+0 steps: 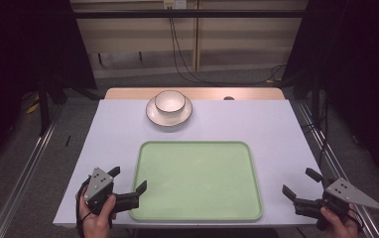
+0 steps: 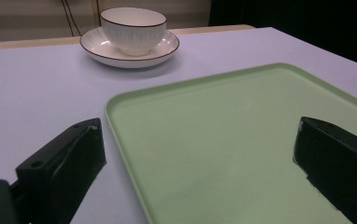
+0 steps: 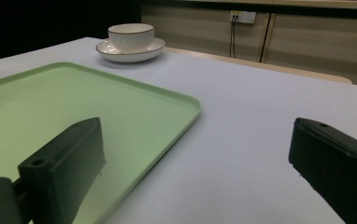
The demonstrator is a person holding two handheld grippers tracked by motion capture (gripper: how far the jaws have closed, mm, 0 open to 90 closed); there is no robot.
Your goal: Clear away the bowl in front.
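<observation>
Both pairs of jaws are standing wide apart with nothing between them. The left gripper (image 1: 128, 182) is resting at the near left corner of the green tray (image 1: 197, 214), one jaw over the tray floor and one over the table (image 1: 118, 129). The right gripper (image 1: 301, 183) is hovering off the tray's near right corner. Well ahead of both, beyond the tray's far rim, a white ribbed bowl (image 1: 170, 102) is sitting in a white saucer (image 1: 153, 116). Likely risk: gripping the bowl alone could drag or tip the saucer, since smooth glazed ware slips easily.
</observation>
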